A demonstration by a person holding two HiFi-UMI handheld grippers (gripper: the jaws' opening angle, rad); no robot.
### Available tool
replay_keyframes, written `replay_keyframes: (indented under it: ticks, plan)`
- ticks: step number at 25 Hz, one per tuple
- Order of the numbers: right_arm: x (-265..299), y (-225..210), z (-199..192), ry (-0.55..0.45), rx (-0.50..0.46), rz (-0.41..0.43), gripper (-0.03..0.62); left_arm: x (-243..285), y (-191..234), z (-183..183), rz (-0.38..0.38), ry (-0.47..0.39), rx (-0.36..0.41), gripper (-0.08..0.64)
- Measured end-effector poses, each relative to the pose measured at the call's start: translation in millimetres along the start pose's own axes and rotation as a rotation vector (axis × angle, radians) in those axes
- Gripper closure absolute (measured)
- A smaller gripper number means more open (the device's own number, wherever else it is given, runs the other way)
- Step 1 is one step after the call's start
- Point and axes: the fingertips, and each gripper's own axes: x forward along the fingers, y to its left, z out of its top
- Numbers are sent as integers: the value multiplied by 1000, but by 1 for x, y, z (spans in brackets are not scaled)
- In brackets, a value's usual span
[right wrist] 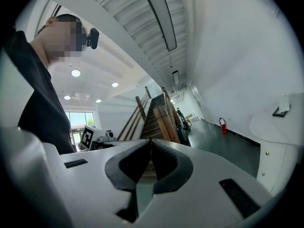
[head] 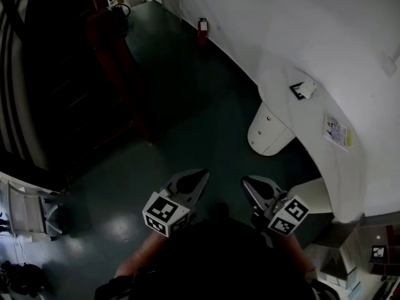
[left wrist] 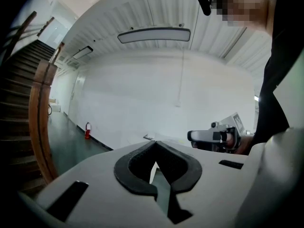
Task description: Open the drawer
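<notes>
Drawer unit (head: 270,129): white, round-fronted, standing on the dark green floor (head: 200,117) against the curved white wall (head: 300,24), ahead of and to the right of both grippers and well apart from them. Its front is shut flush, so the contents cannot be seen. Two small knobs show on the front. In the right gripper view they sit one above the other, so the unit stands upright, and its face looks out over the open floor. A small marker card (head: 302,90) lies on its top.

Left gripper (head: 201,176): jaws closed, nothing between them. It points roughly level toward the wall.

Right gripper (head: 245,182): jaws likewise closed and empty. It is beside the left one, and the two are not touching.

Also noted: a red fire extinguisher (head: 202,30) at the foot of the wall and a wooden staircase (right wrist: 154,115) on the left.
</notes>
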Motion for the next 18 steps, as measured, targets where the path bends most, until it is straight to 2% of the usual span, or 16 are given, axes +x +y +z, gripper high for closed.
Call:
replay_keyframes:
  ticks: [7,11,18]
  plan:
    - [-9,-75,21,-11,14,-49,575,77,12,8,-38,21,-24,548]
    - [-3,-107,26,-38,51,-113,575,113,19,4,-119,53,-49,548]
    - [52,-168,32,-48,85,-230,575,178,89,17,-253,83,-37,548]
